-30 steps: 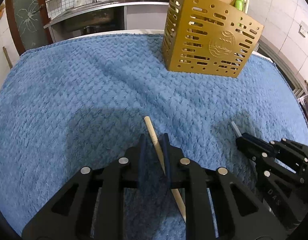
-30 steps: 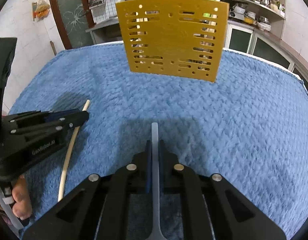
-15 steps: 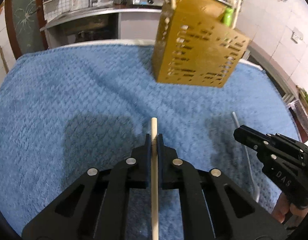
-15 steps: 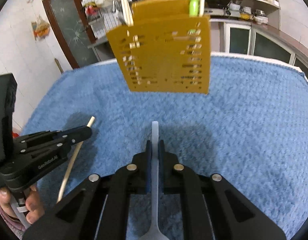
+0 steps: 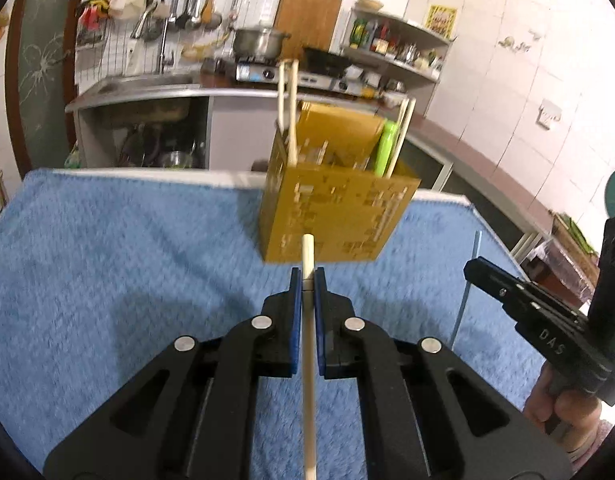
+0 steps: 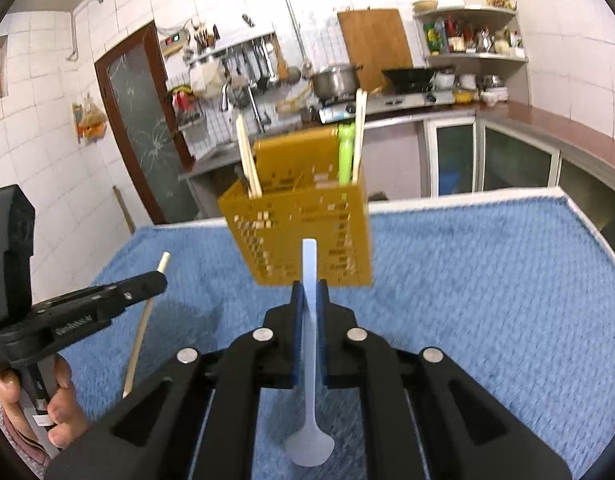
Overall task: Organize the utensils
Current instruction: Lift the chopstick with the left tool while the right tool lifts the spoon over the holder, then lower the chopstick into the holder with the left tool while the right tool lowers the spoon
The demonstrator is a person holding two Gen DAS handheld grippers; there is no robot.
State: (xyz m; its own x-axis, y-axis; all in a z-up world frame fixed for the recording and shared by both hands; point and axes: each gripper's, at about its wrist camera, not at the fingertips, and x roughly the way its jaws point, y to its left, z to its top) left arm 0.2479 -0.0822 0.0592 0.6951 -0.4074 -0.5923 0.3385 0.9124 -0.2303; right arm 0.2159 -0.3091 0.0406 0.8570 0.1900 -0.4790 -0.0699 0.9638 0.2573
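Both grippers have risen off the blue towel and tipped up toward the yellow holder. The left gripper has clamped its chopstick, now lifted clear; the right gripper carries its spoon up too.

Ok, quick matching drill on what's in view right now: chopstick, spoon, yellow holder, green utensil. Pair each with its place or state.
Things:
1. chopstick
2. spoon
3. yellow holder
4. green utensil

Places:
A. standing on the blue towel
B. clamped in the right gripper
C. upright inside the holder
D. clamped in the left gripper

Pairs: 1-D, 2-B, 3-A, 4-C
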